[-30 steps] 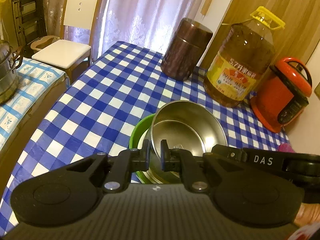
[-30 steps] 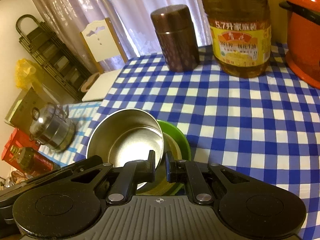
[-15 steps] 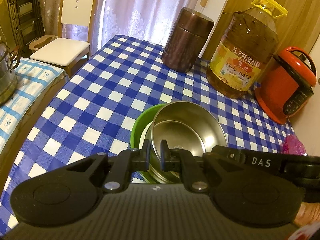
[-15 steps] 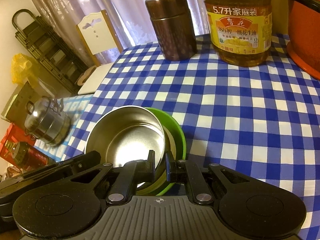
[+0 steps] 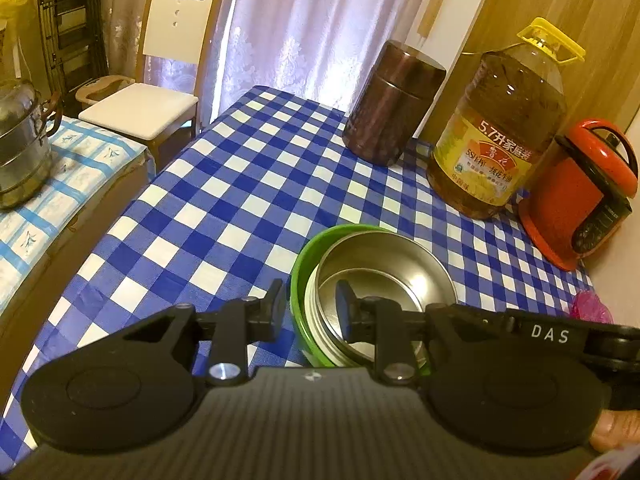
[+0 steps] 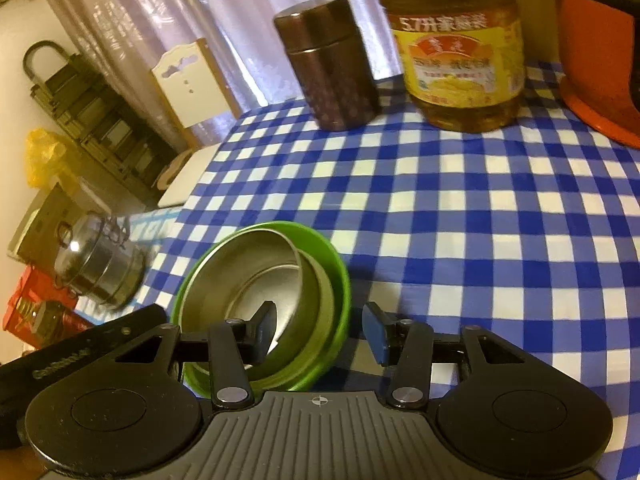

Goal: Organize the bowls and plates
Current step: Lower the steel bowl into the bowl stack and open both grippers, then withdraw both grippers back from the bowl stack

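Observation:
A steel bowl [image 5: 384, 268] sits nested inside a green bowl [image 5: 306, 260] on the blue checked tablecloth [image 5: 240, 200]. My left gripper [image 5: 310, 300] is open, its jaws on either side of the stack's near left rim. The steel bowl [image 6: 248, 276] and green bowl [image 6: 336, 280] also show in the right wrist view. My right gripper [image 6: 320, 332] is open, its jaws on either side of the stack's near right rim. Neither gripper holds anything.
A brown canister [image 5: 394, 104], a large oil bottle [image 5: 500, 128] and a red cooker [image 5: 580, 192] stand along the table's far right side. A white chair [image 5: 160, 76] stands beyond the far left edge. A steel pot [image 5: 20, 144] sits on a lower surface at left.
Both grippers were shut on the rims of the bowl stack; both have now opened. The stack now rests on the tablecloth, the steel bowl settled lower in the green one.

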A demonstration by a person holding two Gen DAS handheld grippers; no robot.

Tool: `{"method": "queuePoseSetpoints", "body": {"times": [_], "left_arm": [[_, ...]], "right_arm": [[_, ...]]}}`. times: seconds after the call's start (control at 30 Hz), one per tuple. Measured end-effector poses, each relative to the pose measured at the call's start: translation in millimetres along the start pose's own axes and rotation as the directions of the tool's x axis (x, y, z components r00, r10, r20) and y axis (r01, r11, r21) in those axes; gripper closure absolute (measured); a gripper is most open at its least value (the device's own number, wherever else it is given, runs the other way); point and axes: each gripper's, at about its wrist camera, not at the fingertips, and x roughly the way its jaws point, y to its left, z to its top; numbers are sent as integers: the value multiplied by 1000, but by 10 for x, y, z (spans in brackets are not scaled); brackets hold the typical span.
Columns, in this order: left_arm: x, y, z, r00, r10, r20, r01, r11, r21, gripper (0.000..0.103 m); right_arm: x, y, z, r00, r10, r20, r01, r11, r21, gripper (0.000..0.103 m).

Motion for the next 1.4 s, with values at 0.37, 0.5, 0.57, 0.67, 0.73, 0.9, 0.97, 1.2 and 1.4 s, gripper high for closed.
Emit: {"method": "queuePoseSetpoints", "body": {"times": [0.37,0.5,0.57,0.67,0.73,0.9,0.97,1.2,1.4], "left_arm": [[31,5,-25,1000,-14,-1,14,1000,-11,79],[-13,3,-64,1000,-12,1,12,1000,-19,79],[-58,-3,-91,1000,-16,3,16,1000,-26,78],[-150,-32,-139,1000,-17,4,17,999,-29,76],[-231,-55,-189,1000,-18,3,18,999,-31,75],[-435,-93,-340,1000,-8,-12,7,999,-33,70],[-516,-102,-409,1000,-3,-24,2,999,-36,69],[-833,-178,-642,999,7,-38,-8,999,-33,64],[-1061,-222,-802,999,26,-40,-27,999,-21,61]], "right_arm": [[45,-80,-11,1000,4,8,-4,1000,16,55],[1,-90,-24,1000,8,10,-9,1000,26,55],[-45,-87,-45,1000,5,13,-5,1000,28,55],[-135,-100,-98,1000,-4,8,4,999,37,55],[-208,-100,-152,1000,-8,5,8,999,39,55],[-438,-93,-328,1000,-31,1,30,999,42,55],[-532,-106,-400,1000,-31,-1,31,998,50,55],[-853,-114,-661,999,-37,-15,38,997,71,54],[-1081,-161,-835,999,-42,-13,43,994,100,54]]}}
